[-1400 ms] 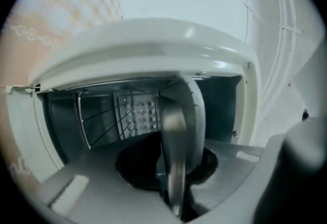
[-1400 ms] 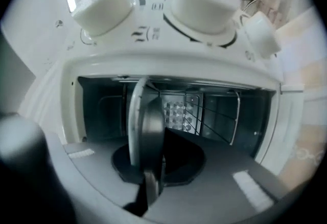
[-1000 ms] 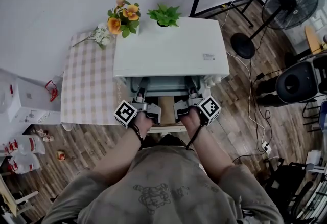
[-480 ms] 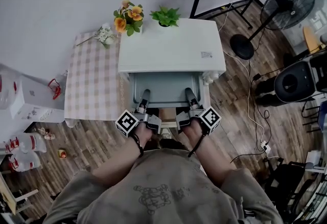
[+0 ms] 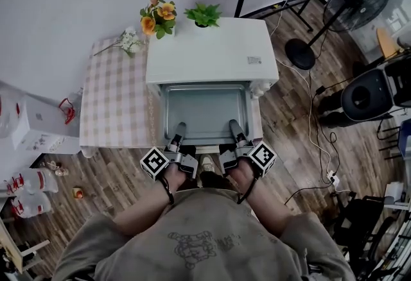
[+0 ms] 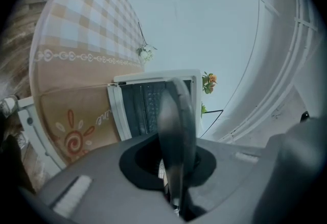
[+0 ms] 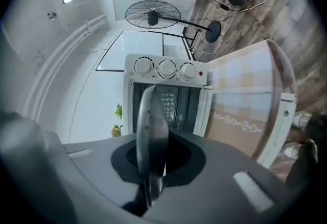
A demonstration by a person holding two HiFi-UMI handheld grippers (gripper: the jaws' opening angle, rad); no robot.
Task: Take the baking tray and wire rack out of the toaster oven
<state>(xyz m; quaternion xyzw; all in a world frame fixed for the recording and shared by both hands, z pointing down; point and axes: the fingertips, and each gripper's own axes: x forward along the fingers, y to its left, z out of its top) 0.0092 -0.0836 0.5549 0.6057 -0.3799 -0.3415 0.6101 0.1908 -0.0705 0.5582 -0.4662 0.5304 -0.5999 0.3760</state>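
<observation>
Claws first: left gripper (image 5: 180, 129) and right gripper (image 5: 233, 126) each have their jaws pressed together to a thin line. They pinch the near rim of the baking tray (image 5: 205, 110), one either side of its middle. Both are rolled onto their sides and point roughly level at the toaster oven (image 5: 209, 55). Tray: a flat grey sheet, well out of the oven mouth, its back edge apparently just under the oven's front lip. It lies over what I take for the dropped oven door (image 5: 159, 116), whose white frame shows at each side. Wire rack: not made out. The oven cavity reads dark with a dotted back wall in both gripper views, so the rack is presumably inside. Step in hand, as judged: the tray's slide-out, nearly free. To do it well:
- Draw both hands straight away from the oven at one pace, so the tray cannot skew and bind.
- Hold it level as the back edge clears. The weight will then hang on two thin pinches at one rim and will want to droop.
- Lift it slightly clear of the door.

Likely set-down spot is the checked table (image 5: 115, 103) on the oven's left. Keep wide of the flowers (image 5: 157, 17) at the oven's rear left corner.
</observation>
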